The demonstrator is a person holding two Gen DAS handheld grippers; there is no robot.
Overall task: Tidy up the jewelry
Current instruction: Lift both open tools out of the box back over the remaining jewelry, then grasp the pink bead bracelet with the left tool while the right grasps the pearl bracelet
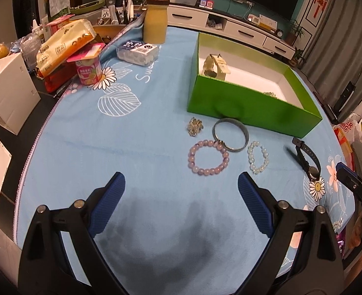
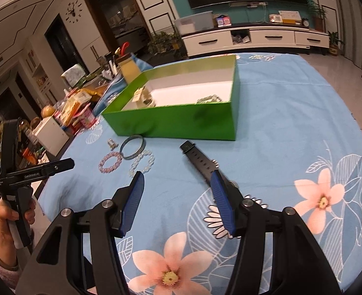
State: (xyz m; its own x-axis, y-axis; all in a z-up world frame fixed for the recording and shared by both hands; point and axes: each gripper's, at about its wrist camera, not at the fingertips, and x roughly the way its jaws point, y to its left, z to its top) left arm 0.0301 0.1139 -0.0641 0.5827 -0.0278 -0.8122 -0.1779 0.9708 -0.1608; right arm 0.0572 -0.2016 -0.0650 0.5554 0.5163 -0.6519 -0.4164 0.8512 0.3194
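A green box (image 1: 242, 103) with a white floor stands on the blue cloth and holds a pale item (image 1: 215, 66) and a small greenish piece (image 2: 209, 99). In front of it lie a sparkly brooch (image 1: 195, 126), a metal bangle (image 1: 230, 134), a pink bead bracelet (image 1: 208, 157), a white bead bracelet (image 1: 257, 157) and a black watch (image 1: 306, 158). My left gripper (image 1: 181, 186) is open and empty, short of the pink bracelet. My right gripper (image 2: 177, 184) is open, its right finger over the watch (image 2: 200, 161) strap's near end.
Snack packs, a pink cup (image 1: 88, 70), a yellow jar (image 1: 155, 22) and a white box (image 1: 7, 93) crowd the far left of the table. The table's right edge drops to the floor (image 2: 340, 68). The other gripper shows at each view's edge.
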